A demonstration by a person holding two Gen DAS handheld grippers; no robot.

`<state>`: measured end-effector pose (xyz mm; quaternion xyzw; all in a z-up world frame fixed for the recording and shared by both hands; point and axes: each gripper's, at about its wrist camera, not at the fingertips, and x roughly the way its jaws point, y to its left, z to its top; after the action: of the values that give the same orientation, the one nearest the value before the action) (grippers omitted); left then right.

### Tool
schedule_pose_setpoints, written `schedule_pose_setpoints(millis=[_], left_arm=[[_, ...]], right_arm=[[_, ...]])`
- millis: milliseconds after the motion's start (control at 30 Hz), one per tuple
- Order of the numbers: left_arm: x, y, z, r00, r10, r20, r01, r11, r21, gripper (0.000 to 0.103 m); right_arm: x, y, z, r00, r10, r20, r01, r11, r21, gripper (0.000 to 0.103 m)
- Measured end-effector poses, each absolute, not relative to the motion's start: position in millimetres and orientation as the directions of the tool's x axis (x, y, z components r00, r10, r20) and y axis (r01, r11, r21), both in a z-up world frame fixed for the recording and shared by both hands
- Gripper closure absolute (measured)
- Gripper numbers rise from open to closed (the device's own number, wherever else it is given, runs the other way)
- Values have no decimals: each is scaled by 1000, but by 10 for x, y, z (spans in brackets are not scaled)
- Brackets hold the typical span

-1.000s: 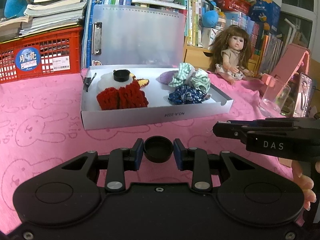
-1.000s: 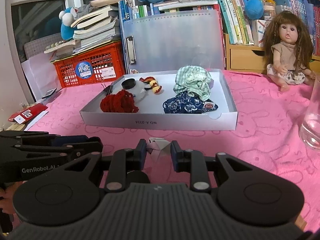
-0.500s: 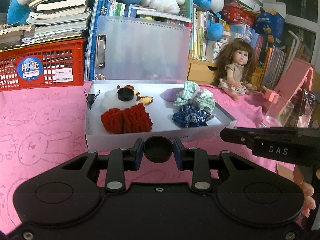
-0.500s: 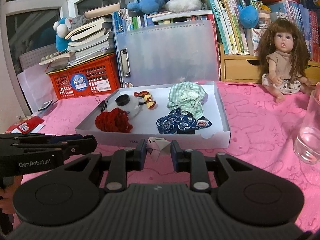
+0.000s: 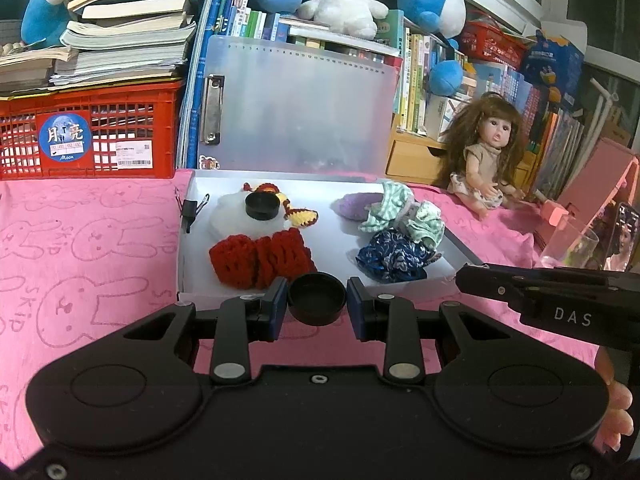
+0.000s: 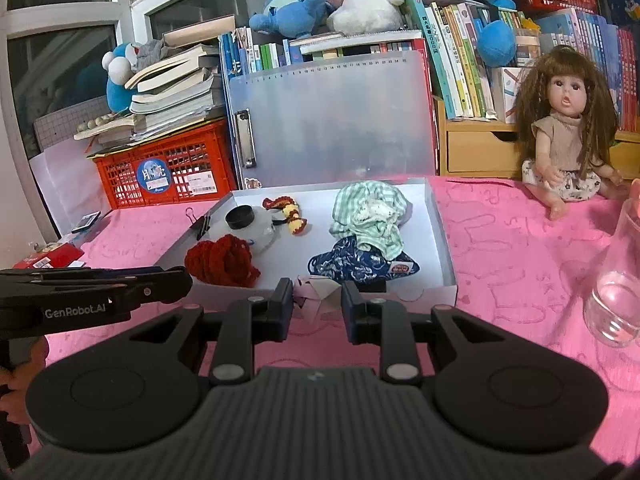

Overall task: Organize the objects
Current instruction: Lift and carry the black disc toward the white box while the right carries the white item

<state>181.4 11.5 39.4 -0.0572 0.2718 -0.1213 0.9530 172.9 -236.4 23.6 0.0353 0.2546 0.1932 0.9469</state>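
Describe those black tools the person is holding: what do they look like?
Both are matte black plastic. The left gripper and right gripper each have two jointed fingers with dark blue pads, silver rivets and round discs on the body. Side lettering reads GenRobot.AI and DAS. No cables or sleeves show.

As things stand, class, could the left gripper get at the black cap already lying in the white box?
Probably not yet. The left gripper is shut on another black cap, so its jaws are occupied. The path to the cap in the box otherwise looks open, past the red crochet piece.
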Motion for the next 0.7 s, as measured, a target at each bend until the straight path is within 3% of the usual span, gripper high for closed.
schedule_pose_setpoints(millis=[700], left_arm=[[2070, 117, 352, 844, -244, -478, 165, 966, -201, 73]], right_arm=[[1922, -2238, 240, 797, 372, -476, -345, 927, 147, 73]])
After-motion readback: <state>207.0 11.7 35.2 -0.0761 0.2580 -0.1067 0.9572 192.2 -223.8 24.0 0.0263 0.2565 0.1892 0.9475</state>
